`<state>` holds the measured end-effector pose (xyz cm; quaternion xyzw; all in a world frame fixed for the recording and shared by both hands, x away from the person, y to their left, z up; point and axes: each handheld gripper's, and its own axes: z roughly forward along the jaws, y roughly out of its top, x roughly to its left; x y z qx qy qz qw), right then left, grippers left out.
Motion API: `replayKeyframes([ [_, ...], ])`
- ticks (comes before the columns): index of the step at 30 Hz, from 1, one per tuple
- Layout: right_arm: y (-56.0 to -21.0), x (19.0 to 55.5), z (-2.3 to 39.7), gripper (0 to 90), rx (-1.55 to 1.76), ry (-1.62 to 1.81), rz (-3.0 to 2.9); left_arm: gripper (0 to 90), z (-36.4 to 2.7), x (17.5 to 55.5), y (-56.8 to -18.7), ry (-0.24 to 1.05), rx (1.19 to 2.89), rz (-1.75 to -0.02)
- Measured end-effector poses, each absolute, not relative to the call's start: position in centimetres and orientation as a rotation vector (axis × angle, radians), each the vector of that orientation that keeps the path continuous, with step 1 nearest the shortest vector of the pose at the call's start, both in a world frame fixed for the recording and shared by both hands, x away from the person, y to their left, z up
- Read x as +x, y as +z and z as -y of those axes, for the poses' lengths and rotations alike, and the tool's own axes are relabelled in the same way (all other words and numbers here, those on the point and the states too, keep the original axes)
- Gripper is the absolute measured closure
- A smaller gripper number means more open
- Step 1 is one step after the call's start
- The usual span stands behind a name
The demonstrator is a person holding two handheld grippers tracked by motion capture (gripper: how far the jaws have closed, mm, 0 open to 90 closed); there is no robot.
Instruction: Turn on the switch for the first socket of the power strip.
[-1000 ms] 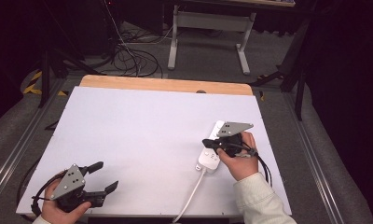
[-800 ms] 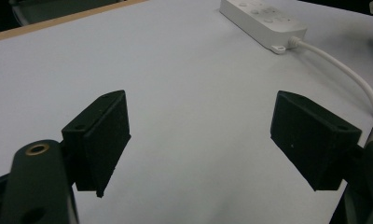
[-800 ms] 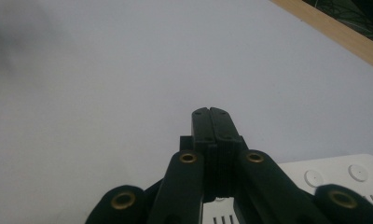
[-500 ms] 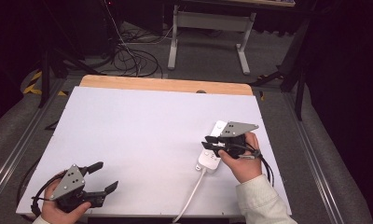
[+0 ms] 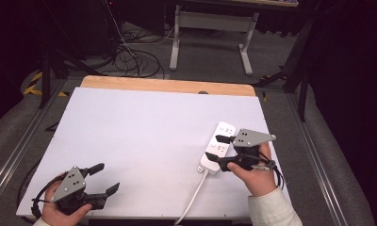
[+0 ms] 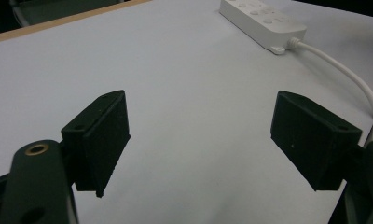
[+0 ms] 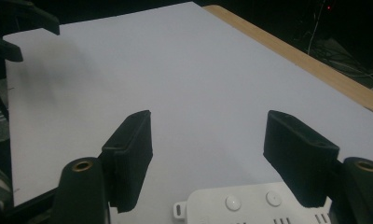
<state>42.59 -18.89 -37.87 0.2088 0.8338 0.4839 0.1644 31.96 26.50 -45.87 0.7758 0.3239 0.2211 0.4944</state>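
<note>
Since a second ago, the right gripper [image 5: 223, 151] jaws have just opened off the power strip [image 5: 218, 152], apparently releasing it at the desk's [image 5: 144, 136] four o'clock. Left gripper [image 5: 101, 179] jaws stand apart, empty, at seven o'clock.

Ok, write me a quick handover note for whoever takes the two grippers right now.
Right gripper: open, jaws have just been opening, nothing between them, hovering over the near end of the white power strip.
Left gripper: open, nothing between its jaws, held low at the near left corner of the white board.
Power strip: lies flat at the board's right side, its white cable trailing off the near edge.
Done: the strip appears released and at rest.
Left: I cannot tell the next step; probably check the strip's placement.
</note>
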Motion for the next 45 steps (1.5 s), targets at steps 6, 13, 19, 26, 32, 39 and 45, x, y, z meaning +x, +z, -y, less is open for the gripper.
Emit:
replayKeyframes([
  [6,-38.1,41.5,19.4,34.0,0.603,1.429,-2.363,17.5,-26.6,31.9,-45.9,0.530,1.882,-0.781],
  [13,-39.4,40.0,20.6,32.0,0.615,1.504,-2.339,16.9,-26.6,31.8,-45.8,0.522,1.878,-0.772],
  [19,-40.5,39.3,21.9,30.6,0.629,1.548,-2.294,15.2,-26.6,31.8,-45.8,0.526,1.892,-0.772],
  [26,-42.2,38.6,23.3,30.3,0.635,1.576,-2.279,12.3,-26.6,31.8,-45.8,0.516,1.896,-0.755],
  [32,-43.6,38.2,24.1,29.9,0.653,1.588,-2.269,11.9,-26.6,31.8,-45.8,0.519,1.893,-0.753],
  [39,-45.0,38.0,25.0,27.5,0.663,1.585,-2.244,12.0,-26.6,31.8,-45.8,0.519,1.893,-0.753],
  [45,-45.8,37.9,25.2,27.5,0.679,1.566,-2.248,12.1,-26.6,31.8,-45.8,0.524,1.895,-0.762],
])
